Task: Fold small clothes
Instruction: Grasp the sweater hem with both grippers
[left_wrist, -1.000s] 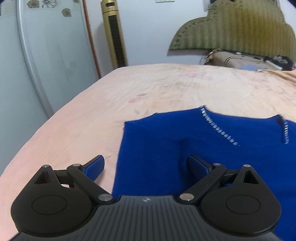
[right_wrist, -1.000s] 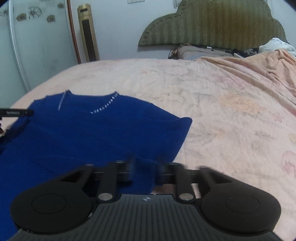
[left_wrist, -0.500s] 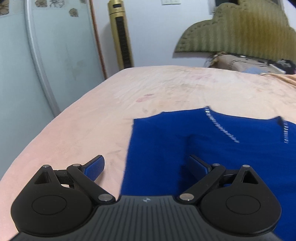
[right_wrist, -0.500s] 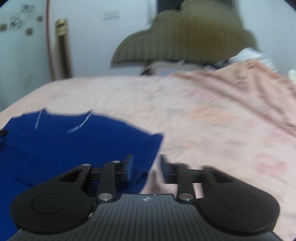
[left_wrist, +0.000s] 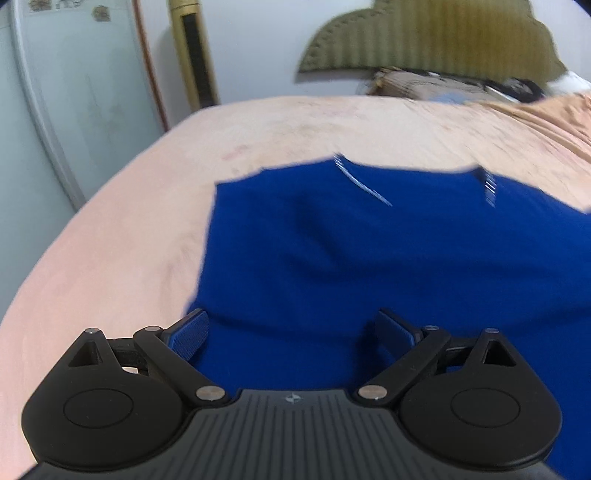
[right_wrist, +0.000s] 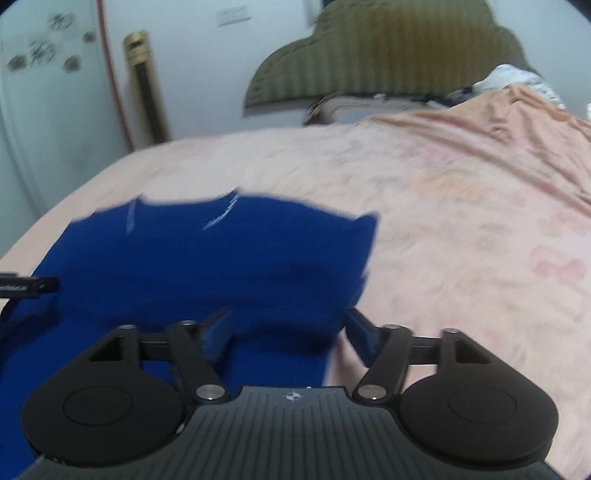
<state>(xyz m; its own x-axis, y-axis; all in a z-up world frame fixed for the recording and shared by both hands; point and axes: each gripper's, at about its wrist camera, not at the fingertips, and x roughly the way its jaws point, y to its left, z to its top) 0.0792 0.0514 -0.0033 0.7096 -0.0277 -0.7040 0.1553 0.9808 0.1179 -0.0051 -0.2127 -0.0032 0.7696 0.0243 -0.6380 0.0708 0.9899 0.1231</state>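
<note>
Lying flat on pink bedsheet (left_wrist: 129, 236): blue garment (left_wrist: 369, 258) (sparkly-trimmed neckline), slightly rumpled.

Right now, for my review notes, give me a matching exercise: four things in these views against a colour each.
Things:
1. sweater
2. bedsheet
3. headboard
4. tower fan

Colours:
A. olive green
B. gold
C. royal blue
D. pale peach

Pairs: 1-C, 2-D, 3-A, 4-B

Blue top (left_wrist: 369, 258) on the bed

Deep blue, spread mostly flat, slightly rumpled, silvery trim at its neckline, lying on pink bedding.
</note>
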